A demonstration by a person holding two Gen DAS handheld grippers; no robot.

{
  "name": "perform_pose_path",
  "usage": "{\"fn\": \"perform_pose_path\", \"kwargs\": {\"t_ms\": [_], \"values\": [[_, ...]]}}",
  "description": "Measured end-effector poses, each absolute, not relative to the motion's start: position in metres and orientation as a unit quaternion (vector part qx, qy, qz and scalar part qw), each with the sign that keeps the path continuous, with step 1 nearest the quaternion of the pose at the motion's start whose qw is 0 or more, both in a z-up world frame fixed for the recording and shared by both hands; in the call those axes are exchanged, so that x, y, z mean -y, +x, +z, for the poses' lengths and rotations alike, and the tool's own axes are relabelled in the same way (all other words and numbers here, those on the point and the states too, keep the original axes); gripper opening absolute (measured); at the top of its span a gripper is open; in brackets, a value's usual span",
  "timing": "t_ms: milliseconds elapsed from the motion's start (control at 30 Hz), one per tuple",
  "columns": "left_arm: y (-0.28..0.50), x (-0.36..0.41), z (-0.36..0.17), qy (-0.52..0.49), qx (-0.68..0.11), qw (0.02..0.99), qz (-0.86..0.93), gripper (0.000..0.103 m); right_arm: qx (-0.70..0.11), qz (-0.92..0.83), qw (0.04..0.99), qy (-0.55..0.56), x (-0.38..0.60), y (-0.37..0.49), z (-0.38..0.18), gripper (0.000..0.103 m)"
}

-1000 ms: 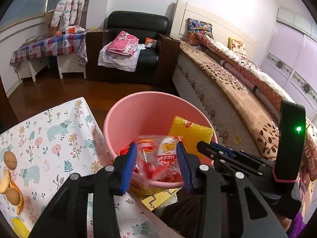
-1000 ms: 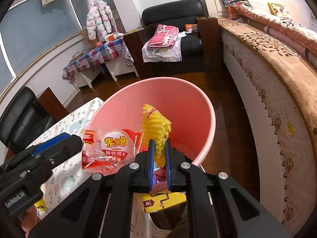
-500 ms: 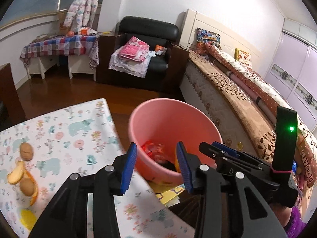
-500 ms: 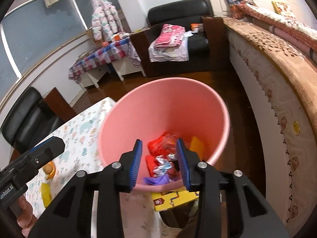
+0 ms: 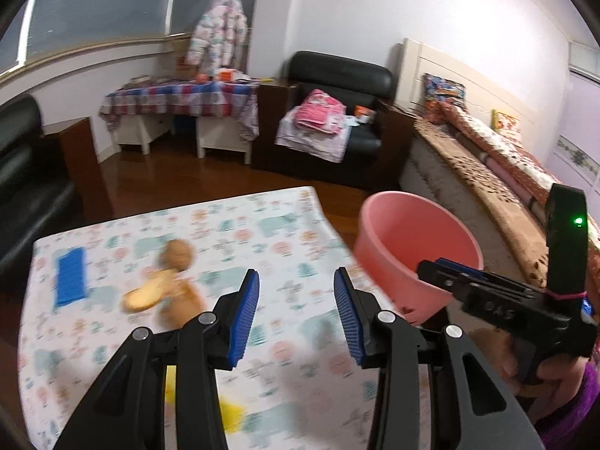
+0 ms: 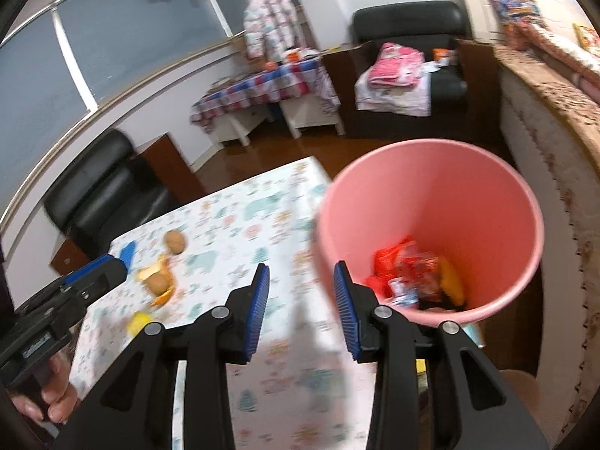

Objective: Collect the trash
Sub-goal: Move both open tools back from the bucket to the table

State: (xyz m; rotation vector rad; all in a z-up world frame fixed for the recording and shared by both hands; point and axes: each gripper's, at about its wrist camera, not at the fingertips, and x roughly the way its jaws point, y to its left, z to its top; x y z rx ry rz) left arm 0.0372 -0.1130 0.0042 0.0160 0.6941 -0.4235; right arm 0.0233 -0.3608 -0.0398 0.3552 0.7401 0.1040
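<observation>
A pink bin [image 6: 442, 202] stands off the table's right edge and holds red wrappers [image 6: 407, 268] and a yellow packet [image 6: 452, 281]; it also shows in the left wrist view [image 5: 408, 247]. My left gripper [image 5: 296, 315] is open and empty above the patterned table [image 5: 262, 232]. My right gripper [image 6: 300, 300] is open and empty, over the table edge beside the bin. On the table lie brown nuts [image 6: 175, 242], orange peel [image 6: 163, 294], a yellow scrap [image 6: 139, 320] and a blue piece [image 5: 71, 275].
A bed [image 5: 487, 180] runs along the right, close behind the bin. A black armchair [image 5: 337, 112] with pink clothes and a checked side table [image 5: 187, 97] stand at the far wall. Another black chair [image 6: 101, 191] is left of the table.
Both grippers let their packets fall into the bin and opened. Both have swung left, away from the bin and over the table.
</observation>
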Motion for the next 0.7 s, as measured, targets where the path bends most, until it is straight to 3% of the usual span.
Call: {"fn": "perform_pose_path", "kwargs": {"t_ms": [367,700], "values": [[0.035,0.006,-0.013,-0.028,-0.352,0.930,-0.100,0.041,-0.391,0.166,0.898,0.119,0.275,0.023,-0.043,0.036],[0.060,-0.023,-0.041,-0.052,-0.379,0.920,-0.086,0.040,-0.429,0.232,0.868,0.095,0.224,0.026,-0.056,0.036]]}}
